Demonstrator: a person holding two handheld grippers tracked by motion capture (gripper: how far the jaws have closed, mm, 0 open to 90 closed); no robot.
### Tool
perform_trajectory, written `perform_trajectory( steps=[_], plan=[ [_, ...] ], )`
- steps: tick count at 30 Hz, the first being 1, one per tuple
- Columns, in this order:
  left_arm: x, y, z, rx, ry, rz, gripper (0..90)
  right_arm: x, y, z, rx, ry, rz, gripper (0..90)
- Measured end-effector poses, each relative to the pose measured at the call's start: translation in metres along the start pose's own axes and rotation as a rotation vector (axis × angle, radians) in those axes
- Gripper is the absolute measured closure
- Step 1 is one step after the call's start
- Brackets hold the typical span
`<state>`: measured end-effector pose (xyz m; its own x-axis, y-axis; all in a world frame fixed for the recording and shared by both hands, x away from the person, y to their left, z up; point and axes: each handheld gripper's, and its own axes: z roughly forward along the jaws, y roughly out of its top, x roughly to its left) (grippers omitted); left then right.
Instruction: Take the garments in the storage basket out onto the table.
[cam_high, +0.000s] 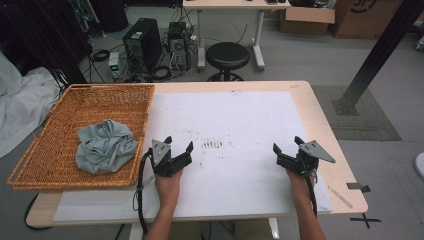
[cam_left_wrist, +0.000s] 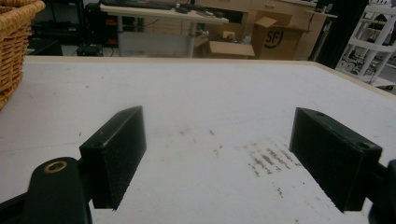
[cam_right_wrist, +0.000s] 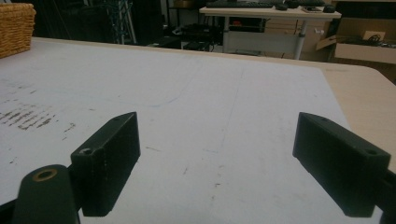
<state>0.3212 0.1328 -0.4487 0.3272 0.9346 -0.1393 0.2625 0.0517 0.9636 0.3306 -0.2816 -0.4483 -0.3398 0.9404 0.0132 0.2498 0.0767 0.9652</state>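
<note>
The worktop (cam_high: 300, 100) carries a wicker basket (cam_high: 55, 150) holding a crumpled grey cloth (cam_high: 106, 146). Left tongs (cam_high: 178, 146) and right tongs (cam_high: 286, 144) gape wide, empty; reaching in risks snagging the weave or grabbing only a loose fold.

Basket (cam_high: 60, 150): woven wicker, rough. Cloth (cam_high: 106, 146): grey, soft, crumpled. Table (cam_high: 325, 125): pale wood; sheet (cam_high: 225, 115) white, matt, scuffed.

Two grippers: left gripper (cam_high: 177, 147), right gripper (cam_high: 287, 145). One wicker basket (cam_high: 65, 165), frame left. One grey cloth (cam_high: 106, 146). One white mat (cam_high: 230, 115). One table (cam_high: 345, 175).
</note>
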Motion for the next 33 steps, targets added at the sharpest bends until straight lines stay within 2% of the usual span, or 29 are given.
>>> perform_trajectory(
  steps=[12, 16, 20, 25, 29, 33],
  plan=[
    [0.0, 0.0, 0.0, 0.004, -0.002, 0.003, 19.4, 0.0, 0.0, 0.0, 0.0, 0.001, 0.001, 14.4],
    [0.0, 0.001, 0.0, 0.005, 0.01, 0.0, 19.5, 0.0, 0.0, 0.0, 0.002, 0.006, 0.0, 14.4],
    [-0.003, 0.001, 0.0, 0.001, 0.018, 0.018, 19.6, 0.0, 0.0, 0.0, 0.001, 0.008, 0.001, 14.4],
    [-0.008, 0.016, -0.007, -0.043, -0.021, 0.007, 19.5, 0.0, 0.0, 0.001, 0.002, 0.017, -0.004, 14.4],
    [-0.013, 0.03, -0.01, -0.047, -0.042, 0.029, 18.3, -0.001, 0.0, 0.0, -0.001, 0.02, -0.001, 14.4],
    [-0.013, 0.042, -0.015, -0.047, -0.072, 0.009, 17.8, -0.001, 0.0, 0.0, -0.006, 0.023, 0.001, 14.4]
  ],
)
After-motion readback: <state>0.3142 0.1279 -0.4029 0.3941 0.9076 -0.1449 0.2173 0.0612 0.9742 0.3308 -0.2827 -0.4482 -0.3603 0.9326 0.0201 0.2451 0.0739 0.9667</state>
